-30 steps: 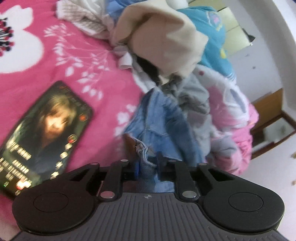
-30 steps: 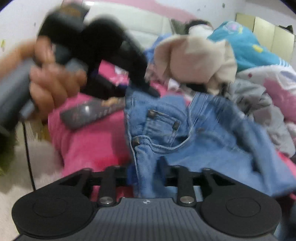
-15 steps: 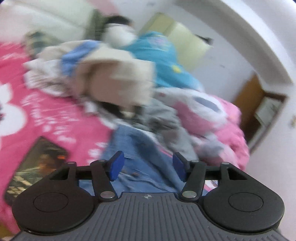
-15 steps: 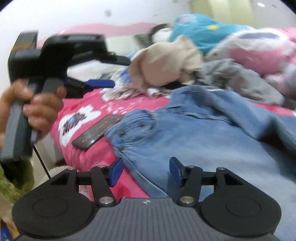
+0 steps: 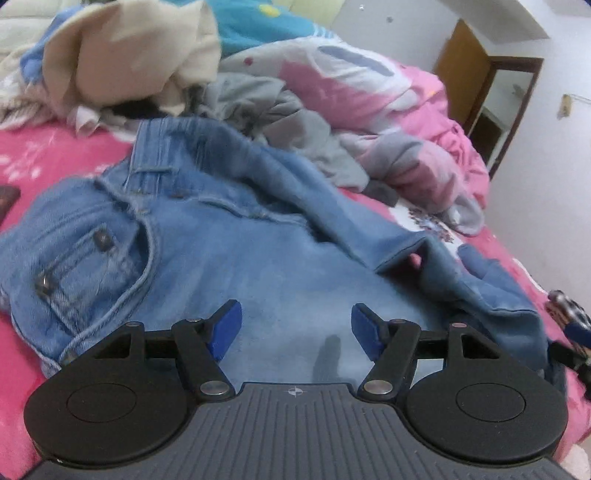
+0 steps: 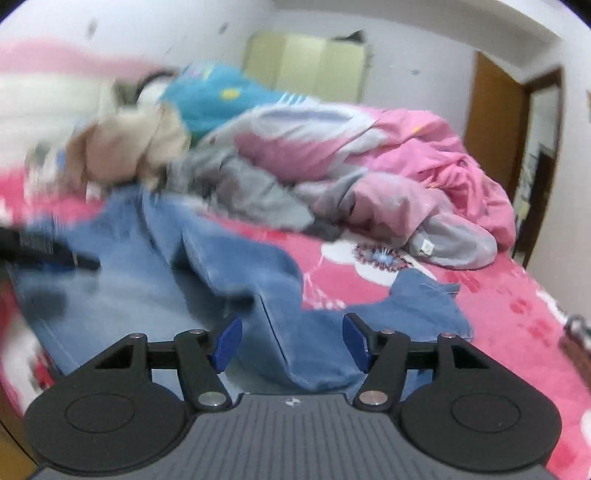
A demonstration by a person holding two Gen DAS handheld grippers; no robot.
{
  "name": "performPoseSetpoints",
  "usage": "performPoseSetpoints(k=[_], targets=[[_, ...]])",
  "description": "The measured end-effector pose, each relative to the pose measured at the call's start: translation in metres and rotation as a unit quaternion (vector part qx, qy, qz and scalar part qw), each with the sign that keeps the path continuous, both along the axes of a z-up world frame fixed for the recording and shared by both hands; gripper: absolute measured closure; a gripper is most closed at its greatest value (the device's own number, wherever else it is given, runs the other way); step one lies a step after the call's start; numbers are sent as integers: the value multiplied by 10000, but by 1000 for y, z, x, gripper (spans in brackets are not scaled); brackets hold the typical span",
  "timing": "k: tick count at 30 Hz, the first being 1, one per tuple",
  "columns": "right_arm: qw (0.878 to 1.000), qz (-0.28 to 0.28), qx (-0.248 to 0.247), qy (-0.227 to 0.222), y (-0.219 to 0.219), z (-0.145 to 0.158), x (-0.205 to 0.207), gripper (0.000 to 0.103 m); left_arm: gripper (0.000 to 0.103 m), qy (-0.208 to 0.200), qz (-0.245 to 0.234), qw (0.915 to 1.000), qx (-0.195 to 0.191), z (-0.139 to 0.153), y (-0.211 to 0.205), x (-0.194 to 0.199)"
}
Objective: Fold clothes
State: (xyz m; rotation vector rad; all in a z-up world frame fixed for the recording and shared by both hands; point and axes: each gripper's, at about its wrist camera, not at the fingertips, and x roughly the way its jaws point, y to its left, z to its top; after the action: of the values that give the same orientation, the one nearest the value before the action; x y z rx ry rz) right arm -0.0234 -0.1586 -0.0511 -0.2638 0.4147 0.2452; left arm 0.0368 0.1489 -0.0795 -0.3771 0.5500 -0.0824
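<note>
A pair of light blue jeans (image 5: 236,243) lies spread on the pink bed, waistband and front pocket at the left, one leg folded across the other. My left gripper (image 5: 296,332) hovers open over the seat and thigh of the jeans, nothing between its blue pads. In the right wrist view the jeans (image 6: 236,280) run from the left toward the leg ends in front of my right gripper (image 6: 291,341), which is open and empty above the lower legs. The left gripper's black tip (image 6: 55,254) shows blurred at that view's left edge.
A heap of clothes lies behind the jeans: a beige garment (image 5: 122,55), a grey one (image 5: 295,122), a teal one (image 5: 255,26) and a pink-white quilt (image 5: 369,85). A phone's corner (image 5: 5,199) lies at the left. A wooden door (image 6: 495,122) stands at the right.
Both grippers were shut on the jeans' waistband a second ago; they let go, opened and swung right, now hovering over the spread jeans. The phone has slid to the left edge of view.
</note>
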Motion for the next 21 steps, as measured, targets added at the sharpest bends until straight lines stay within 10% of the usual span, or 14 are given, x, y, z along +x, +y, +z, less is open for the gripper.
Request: performPoseSetpoints(k=[2,6,21], targets=[[9994,-31,-184,304,1,-14,17,45,37,-98,60,9999,34,-1,3,-1],[9967,-172,80,794,-7,-24,50,94,37,-278,102,9995,59,-8,12,0],[9926,-1114,423,-231,-42,100,271,100,28,-1070,-364,9936,-91,-25,19,-6]])
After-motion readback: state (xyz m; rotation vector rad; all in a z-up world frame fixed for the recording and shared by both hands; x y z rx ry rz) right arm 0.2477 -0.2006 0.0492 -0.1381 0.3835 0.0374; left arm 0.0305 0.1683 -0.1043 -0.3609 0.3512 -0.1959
